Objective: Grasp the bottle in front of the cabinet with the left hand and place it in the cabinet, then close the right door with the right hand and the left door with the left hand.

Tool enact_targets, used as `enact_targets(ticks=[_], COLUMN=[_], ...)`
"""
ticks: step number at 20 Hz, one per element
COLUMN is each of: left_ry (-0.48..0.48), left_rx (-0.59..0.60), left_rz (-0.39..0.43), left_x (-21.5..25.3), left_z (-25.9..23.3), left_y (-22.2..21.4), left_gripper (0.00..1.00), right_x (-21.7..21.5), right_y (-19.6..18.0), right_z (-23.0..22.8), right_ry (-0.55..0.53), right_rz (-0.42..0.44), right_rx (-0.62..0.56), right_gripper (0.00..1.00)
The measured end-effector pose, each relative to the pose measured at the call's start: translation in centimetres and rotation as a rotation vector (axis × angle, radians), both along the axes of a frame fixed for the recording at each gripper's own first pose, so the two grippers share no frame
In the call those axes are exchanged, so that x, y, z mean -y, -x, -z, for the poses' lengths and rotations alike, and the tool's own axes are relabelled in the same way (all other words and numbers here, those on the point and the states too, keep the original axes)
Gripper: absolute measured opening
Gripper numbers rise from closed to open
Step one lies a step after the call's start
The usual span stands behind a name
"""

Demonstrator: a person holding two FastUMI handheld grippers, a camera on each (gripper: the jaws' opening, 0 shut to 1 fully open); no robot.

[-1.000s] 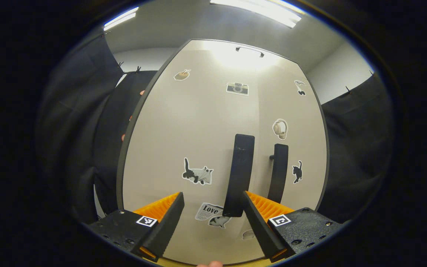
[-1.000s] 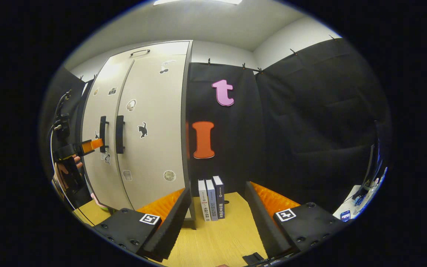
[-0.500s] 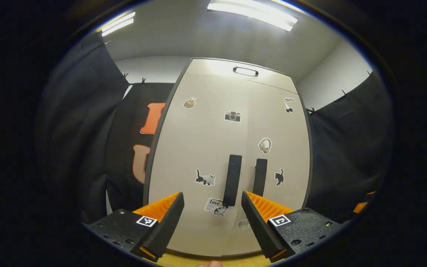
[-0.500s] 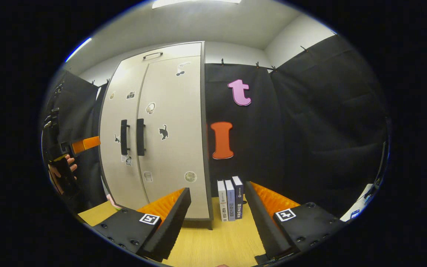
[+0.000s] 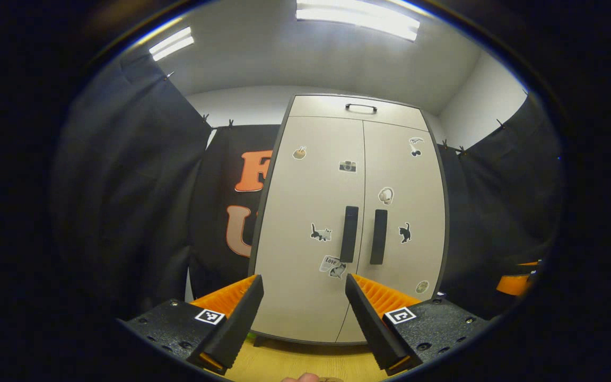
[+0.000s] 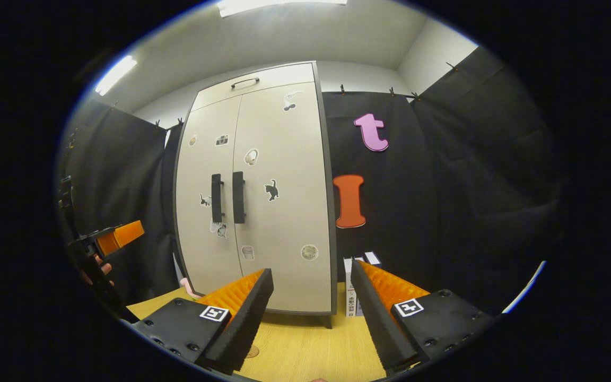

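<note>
Both doors (image 5: 358,223) of the cabinet (image 6: 255,196) look shut, bottle presumably inside. Left gripper (image 5: 303,318) and right gripper (image 6: 311,313) hang spread, empty; a door could spring ajar if unlatched.

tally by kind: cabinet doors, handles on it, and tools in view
doors: 2
door handles: 2
top handle: 1
tools: 2
total: 7
</note>
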State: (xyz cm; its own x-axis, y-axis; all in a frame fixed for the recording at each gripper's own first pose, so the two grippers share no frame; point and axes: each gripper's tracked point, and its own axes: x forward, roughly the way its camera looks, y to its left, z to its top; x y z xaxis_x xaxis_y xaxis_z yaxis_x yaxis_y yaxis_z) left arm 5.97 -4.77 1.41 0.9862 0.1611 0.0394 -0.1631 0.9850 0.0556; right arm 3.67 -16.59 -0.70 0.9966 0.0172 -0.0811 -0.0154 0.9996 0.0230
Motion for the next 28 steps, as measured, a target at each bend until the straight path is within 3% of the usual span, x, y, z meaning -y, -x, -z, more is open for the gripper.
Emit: enact_targets(ticks=[3,7,17,28], left_ry=[-0.015,0.011,0.062,0.073], left_rx=[0.003,-0.013,-0.042,-0.054], left_rz=[-0.015,0.026,0.107,0.098], left_x=[0.7,3.0,5.8,5.7], left_z=[0.6,1.8,2.9,3.3], left_y=[1.4,1.9,0.1,-0.2], left_gripper=[0.94,0.94,0.94,0.94], right_x=[-0.3,0.1,1.5,2.0], right_y=[0.3,0.9,1.4,1.2], right_z=[0.3,0.8,2.2,2.5], right_ry=[-0.012,0.009,-0.024,-0.027], right_rz=[-0.003,0.016,0.056,0.063], right_rx=[0.002,0.012,-0.021,-0.030], right_gripper=[0.97,0.97,0.97,0.97])
